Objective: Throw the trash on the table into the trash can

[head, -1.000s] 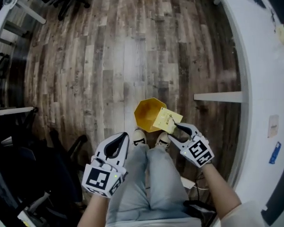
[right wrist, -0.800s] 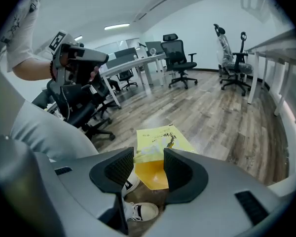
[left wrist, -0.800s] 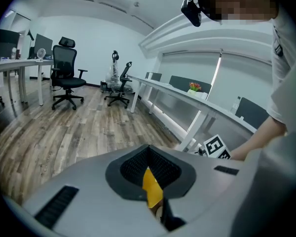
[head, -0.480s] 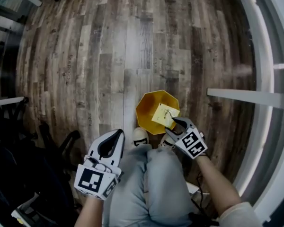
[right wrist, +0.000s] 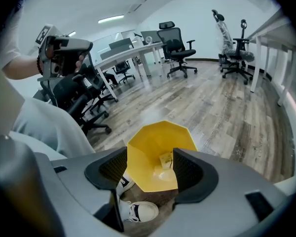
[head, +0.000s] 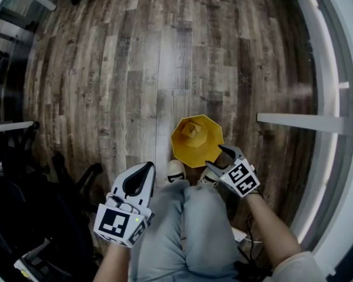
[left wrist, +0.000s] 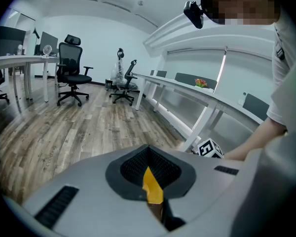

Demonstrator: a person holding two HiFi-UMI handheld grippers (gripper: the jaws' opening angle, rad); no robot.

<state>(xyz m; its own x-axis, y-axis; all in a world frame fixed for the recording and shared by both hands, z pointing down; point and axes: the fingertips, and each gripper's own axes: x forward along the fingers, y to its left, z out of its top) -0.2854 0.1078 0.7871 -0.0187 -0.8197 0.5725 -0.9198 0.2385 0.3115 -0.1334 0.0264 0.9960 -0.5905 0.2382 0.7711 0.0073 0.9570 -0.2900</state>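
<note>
The yellow eight-sided plastic trash can (head: 197, 143) stands upright on the floor, mouth facing up and walls narrowing toward its base, just beyond and below the tips of the right tongs (head: 219, 158). A pale yellow paper note (right wrist: 166, 159) is inside it, propped on edge against the wall farthest from those tongs. It looks about square, so no long axis can be made out. The can sits on a grey-brown wood-plank floor (head: 135, 69), with the person's white shoes (head: 175, 170) touching or nearly touching its near side, between the two tongs. A long white desk (left wrist: 177, 84) runs along the room on the right tongs' side, and black office chairs (left wrist: 71, 70) stand farther off ahead of the left tongs (head: 140, 178). The right tongs are spread wide with nothing between them, and the can's mouth shows through the gap. The left tongs are pressed nearly together, pinching a thin yellow scrap (left wrist: 152, 185) whose point sticks up between the dark pads.
</note>
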